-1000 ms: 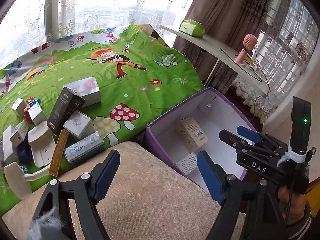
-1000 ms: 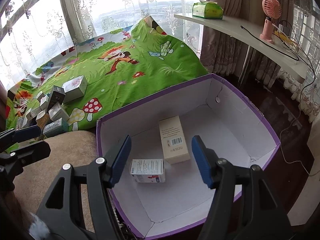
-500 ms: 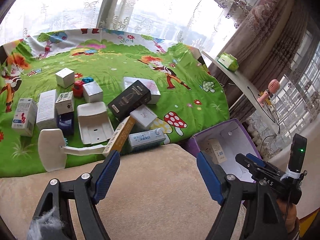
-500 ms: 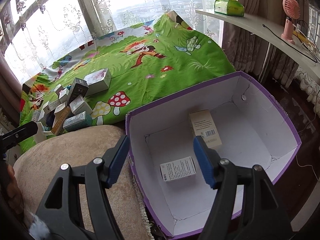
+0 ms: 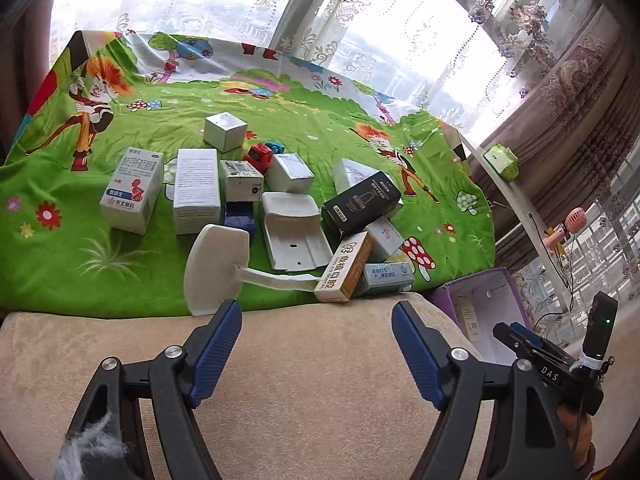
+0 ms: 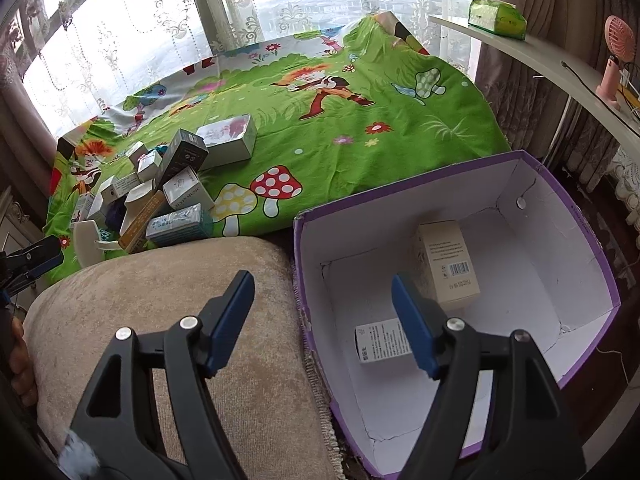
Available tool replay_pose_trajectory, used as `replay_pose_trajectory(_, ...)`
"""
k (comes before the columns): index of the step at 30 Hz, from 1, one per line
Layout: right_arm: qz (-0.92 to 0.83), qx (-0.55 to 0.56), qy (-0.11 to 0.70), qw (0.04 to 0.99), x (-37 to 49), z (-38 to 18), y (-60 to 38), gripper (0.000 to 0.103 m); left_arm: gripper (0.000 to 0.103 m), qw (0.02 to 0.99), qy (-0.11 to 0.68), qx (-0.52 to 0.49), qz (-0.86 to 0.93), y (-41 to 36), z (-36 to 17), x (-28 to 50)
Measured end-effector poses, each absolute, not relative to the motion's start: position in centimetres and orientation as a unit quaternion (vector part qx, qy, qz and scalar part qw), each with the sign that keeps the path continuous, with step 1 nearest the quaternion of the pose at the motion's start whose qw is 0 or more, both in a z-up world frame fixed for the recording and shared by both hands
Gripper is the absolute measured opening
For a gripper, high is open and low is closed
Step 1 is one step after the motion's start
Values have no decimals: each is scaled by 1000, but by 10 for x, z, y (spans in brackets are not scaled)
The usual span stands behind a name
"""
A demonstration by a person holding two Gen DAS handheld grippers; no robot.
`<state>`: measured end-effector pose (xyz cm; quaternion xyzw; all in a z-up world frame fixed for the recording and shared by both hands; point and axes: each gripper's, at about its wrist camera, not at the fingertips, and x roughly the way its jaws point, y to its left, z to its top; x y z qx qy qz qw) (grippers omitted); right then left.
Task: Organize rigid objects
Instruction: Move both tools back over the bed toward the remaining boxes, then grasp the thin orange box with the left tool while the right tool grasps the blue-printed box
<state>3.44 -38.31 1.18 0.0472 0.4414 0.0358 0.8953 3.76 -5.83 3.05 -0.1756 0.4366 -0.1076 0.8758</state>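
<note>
Green cartoon cloth (image 5: 100, 264) carried a heap of small boxes (image 5: 280, 208). Purple bin (image 6: 592, 248) sat right of beige cushion (image 6: 168, 304) w/ two cartons (image 6: 446, 264) inside. Left gripper (image 5: 316, 344) gaped empty over cushion; right gripper (image 6: 322, 320) empty, jaws just been widening.

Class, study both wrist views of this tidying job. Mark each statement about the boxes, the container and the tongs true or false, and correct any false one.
1. Two cartons lie inside the purple cardboard box with white lining. True.
2. The left tongs grip the orange-sided carton. False: they are open and empty, above the beige cushion.
3. The black rectangular carton leans on other boxes on the green cartoon cloth. True.
4. The right tongs hold a carton. False: open, nothing between them.
</note>
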Motion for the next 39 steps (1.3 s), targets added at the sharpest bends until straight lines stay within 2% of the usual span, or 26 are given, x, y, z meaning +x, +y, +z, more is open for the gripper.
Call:
replay_pose_trajectory(4,59,42,453,888,41,10,-369,75,74,870,451,-161,-118,-65,27,42)
replay_pose_trajectory(15,110,-4,468,877,69,9,-316,77,73,851,498,-42,-161,-108,18,80)
replay_pose_trajectory(20,130,-20,473,871,81,7,-296,77,60,834,530,28,-153,-129,4,100)
replay_pose_trajectory(25,144,-39,479,865,86,3,-282,80,58,828,537,75,-144,-143,-3,111)
replay_pose_trajectory(27,150,-43,482,862,88,1,-278,81,52,824,542,85,-142,-147,-7,116)
replay_pose_trajectory(29,152,-47,485,860,91,-2,-275,82,38,821,547,86,-137,-147,-13,119)
replay_pose_trajectory(30,153,-49,487,859,93,-3,-273,82,36,822,546,84,-138,-146,-13,119)
replay_pose_trajectory(32,155,-52,489,857,96,-4,-269,83,24,823,544,76,-147,-145,-12,116)
replay_pose_trajectory(34,159,-54,491,855,99,-5,-265,84,18,826,540,64,-148,-141,-9,113)
replay_pose_trajectory(39,168,-64,493,851,105,-8,-253,85,17,834,530,33,-151,-131,-4,105)
